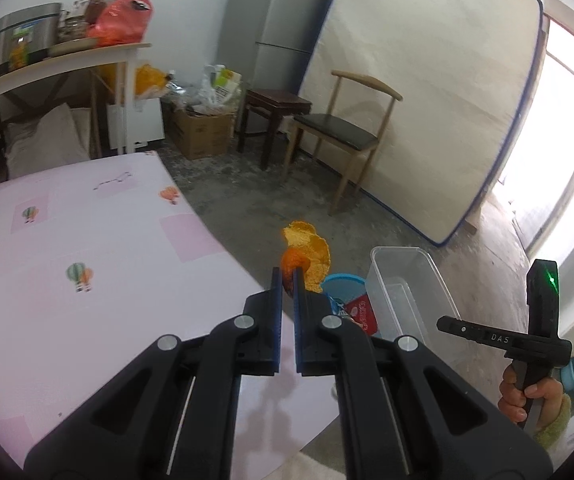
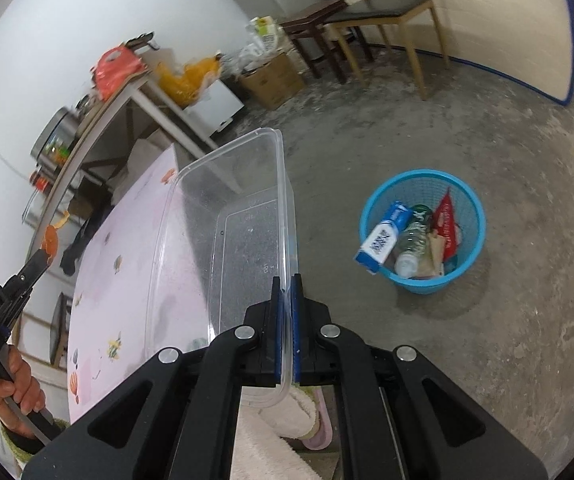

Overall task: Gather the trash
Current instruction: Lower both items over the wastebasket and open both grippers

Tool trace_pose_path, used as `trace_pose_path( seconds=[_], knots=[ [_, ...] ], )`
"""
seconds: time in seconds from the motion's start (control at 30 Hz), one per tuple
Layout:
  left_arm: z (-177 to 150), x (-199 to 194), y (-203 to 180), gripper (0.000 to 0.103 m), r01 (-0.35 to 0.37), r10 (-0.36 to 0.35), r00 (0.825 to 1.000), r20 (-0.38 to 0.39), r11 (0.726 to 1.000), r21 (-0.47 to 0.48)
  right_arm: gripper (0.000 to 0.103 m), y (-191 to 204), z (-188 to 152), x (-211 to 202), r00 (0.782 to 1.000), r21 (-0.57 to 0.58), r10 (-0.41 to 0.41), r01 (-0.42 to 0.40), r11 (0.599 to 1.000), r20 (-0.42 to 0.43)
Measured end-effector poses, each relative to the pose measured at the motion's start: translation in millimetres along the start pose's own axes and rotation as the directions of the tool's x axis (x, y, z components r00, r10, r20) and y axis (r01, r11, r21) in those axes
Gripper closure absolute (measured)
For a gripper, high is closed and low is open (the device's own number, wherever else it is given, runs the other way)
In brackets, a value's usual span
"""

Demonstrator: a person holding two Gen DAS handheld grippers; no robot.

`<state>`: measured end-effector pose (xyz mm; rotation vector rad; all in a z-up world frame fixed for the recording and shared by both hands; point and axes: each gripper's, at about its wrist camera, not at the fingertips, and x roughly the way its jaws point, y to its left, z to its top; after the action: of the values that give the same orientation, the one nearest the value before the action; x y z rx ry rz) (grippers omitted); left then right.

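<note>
Left gripper [image 1: 287,276] fingers pinch orange peel [image 1: 307,252]; right gripper [image 2: 286,284] fingers pinch clear plastic container [image 2: 243,216] over pink table [image 1: 67,260]; blue wastebasket [image 2: 471,208] at 3 o'clock on the concrete floor [image 2: 507,128]

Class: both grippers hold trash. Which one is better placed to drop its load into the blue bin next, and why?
Right. Its gripper grips the clear tub over open floor, with the bin just ahead. The left, holding peel, is still above the table.

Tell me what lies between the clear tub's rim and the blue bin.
Only bare concrete floor lies between the clear tub and the blue bin, as the right wrist view shows.
</note>
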<state>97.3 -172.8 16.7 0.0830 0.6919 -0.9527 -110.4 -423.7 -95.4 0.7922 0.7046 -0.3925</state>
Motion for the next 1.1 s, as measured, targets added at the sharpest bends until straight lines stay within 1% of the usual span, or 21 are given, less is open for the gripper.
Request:
trace_pose_path(
  seconds=[0.27,0.4,0.53,0.6,0.67,0.77,0.83,0.93,1.0,1.1],
  knots=[
    [14,41,-36,0.100,0.070,-0.066,0.996,-0.063,0.995,0.066,0.099,-45,1,-3,0.999,0.102,-0.035,0.032,0.994,0.027],
    [22,67,-58,0.100,0.116,-0.105,0.989,-0.103,0.987,0.107,0.099,-68,1,-3,0.997,0.153,-0.067,0.060,0.986,0.041],
    [30,91,-71,0.100,0.158,-0.140,0.980,-0.138,0.978,0.135,0.099,-93,3,-4,0.994,0.223,-0.100,0.087,0.971,0.049],
    [33,108,-75,0.100,0.189,-0.168,0.971,-0.170,0.975,0.116,0.099,-106,5,-4,0.991,0.254,-0.121,0.104,0.962,0.050],
    [35,123,-80,0.100,0.203,-0.180,0.965,-0.193,0.973,0.108,0.099,-122,5,-3,0.985,0.287,-0.169,0.149,0.946,0.043],
    [35,152,-89,0.100,0.218,-0.189,0.952,-0.242,0.971,0.097,0.099,-140,4,-1,0.979,0.331,-0.202,0.179,0.927,0.036],
    [33,174,-96,0.100,0.238,-0.202,0.936,-0.289,0.967,0.093,0.099,-156,1,4,0.976,0.366,-0.218,0.194,0.910,0.025],
    [29,215,-110,0.100,0.252,-0.201,0.906,-0.372,0.963,0.093,0.099,-173,-1,22,0.979,0.409,-0.205,0.190,0.893,-0.009],
    [26,237,-117,0.100,0.243,-0.185,0.897,-0.403,0.965,0.099,0.099,-182,3,42,0.981,0.428,-0.189,0.188,0.884,-0.041],
    [26,278,-134,0.099,0.233,-0.169,0.883,-0.438,0.968,0.096,0.099,-189,16,68,0.982,0.437,-0.180,0.189,0.879,-0.062]
  ],
)
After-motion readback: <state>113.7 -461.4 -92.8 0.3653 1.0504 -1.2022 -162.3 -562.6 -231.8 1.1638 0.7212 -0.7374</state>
